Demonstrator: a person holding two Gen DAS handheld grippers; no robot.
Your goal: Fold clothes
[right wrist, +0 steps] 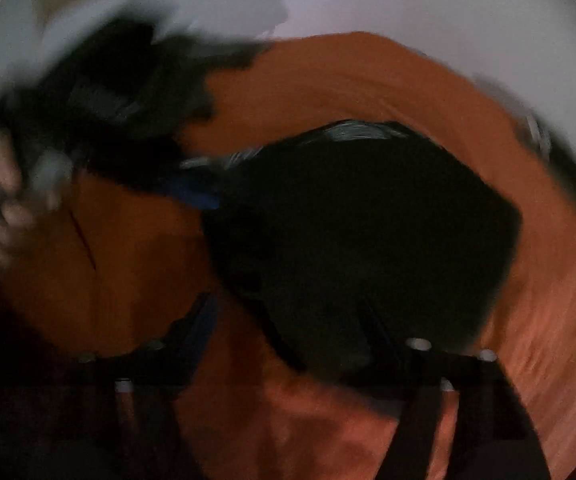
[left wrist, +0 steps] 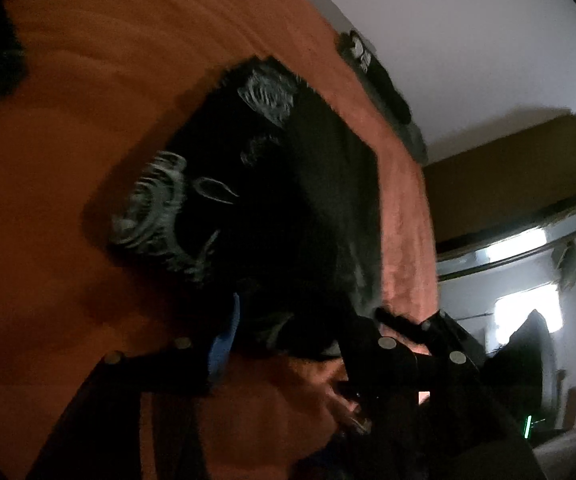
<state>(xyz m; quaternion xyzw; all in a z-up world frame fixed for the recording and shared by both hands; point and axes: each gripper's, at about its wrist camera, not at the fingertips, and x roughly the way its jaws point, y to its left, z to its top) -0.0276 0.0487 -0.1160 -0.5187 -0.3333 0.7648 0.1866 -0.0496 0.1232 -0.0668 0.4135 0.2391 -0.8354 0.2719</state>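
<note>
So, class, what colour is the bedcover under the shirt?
Orange bedcover; clearest in the left wrist view.

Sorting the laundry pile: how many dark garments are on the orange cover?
2: a black printed shirt mid-cover, and a dark garment at the cover's far edge by the wall. Others may be hidden.

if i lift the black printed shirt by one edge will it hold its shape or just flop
The black shirt will probably flop: it lies creased and bunched on the orange cover. It is likely light, being thin cloth. Pushed, it would probably wrinkle and drag rather than slide, since the cover looks soft.
</note>
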